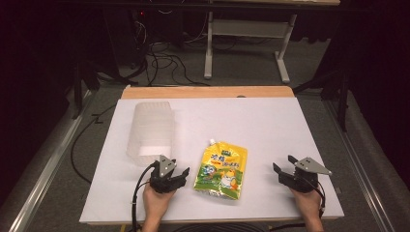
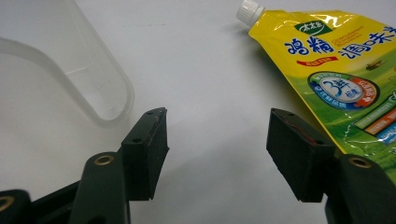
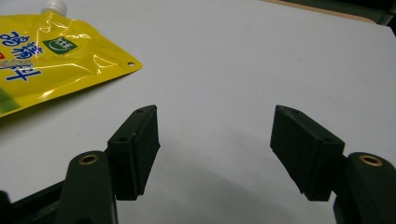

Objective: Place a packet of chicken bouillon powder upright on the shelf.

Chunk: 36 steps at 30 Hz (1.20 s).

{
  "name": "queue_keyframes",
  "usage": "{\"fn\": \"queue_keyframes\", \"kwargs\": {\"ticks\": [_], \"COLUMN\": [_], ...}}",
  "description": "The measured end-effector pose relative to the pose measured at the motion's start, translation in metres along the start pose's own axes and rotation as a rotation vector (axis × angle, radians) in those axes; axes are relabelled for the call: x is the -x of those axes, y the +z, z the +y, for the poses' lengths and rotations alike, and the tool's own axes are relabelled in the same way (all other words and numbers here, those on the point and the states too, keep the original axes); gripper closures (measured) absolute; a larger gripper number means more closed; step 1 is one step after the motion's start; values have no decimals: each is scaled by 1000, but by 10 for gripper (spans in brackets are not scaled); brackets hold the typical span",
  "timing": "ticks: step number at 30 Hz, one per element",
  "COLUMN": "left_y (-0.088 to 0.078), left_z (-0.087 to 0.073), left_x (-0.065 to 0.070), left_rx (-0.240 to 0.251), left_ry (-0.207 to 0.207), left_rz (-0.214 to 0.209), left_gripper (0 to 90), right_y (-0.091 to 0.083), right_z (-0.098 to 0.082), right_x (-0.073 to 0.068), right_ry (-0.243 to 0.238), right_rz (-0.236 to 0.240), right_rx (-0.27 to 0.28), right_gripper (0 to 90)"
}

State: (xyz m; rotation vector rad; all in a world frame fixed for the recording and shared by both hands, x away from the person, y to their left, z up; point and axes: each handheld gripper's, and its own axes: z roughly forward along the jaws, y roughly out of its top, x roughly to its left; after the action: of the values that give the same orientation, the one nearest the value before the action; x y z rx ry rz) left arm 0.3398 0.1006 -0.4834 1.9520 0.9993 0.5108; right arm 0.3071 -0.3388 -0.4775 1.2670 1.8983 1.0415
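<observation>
Pouch (image 1: 221,169) between left tongs (image 1: 179,172) and right tongs (image 1: 283,166)

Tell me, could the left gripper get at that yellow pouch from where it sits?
Probably yes. The left gripper is open and empty, and the yellow pouch lies flat just beside it on bare table, nothing between them.

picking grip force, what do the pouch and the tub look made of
Pouch: looks like glossy flexible plastic film, with creases, sharp highlights and a white screw cap. Tub: seems translucent, frosted plastic, likely semi-rigid, lying on its side; the table shows dimly through its wall.
</observation>
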Motion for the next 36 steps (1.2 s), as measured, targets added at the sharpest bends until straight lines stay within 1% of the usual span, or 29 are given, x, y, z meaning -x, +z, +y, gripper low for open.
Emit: {"fn": "queue_keyframes", "kwargs": {"ticks": [11,14,18,24,33,36], "left_y": [0,0,0,0,0,1], "left_z": [0,0,0,0,0,0], "left_x": [3,3,3,3,4,4], "left_rx": [4,1,-1,-2,-5,-12], "left_ry": [32,31,33,34,37,31], "left_rz": [-3,-2,0,2,9,12], "left_gripper": [385,387,388,388,390,390], "right_y": [0,0,0,-1,-1,-1], "right_z": [0,0,0,-1,-1,-1], "right_x": [0,0,0,0,1,1], "right_ry": [-9,2,-1,8,4,3], "right_rz": [-6,-6,-4,-3,-2,-3], "right_rx": [5,0,5,9,13,12], "right_gripper": [332,331,330,331,330,329]}}
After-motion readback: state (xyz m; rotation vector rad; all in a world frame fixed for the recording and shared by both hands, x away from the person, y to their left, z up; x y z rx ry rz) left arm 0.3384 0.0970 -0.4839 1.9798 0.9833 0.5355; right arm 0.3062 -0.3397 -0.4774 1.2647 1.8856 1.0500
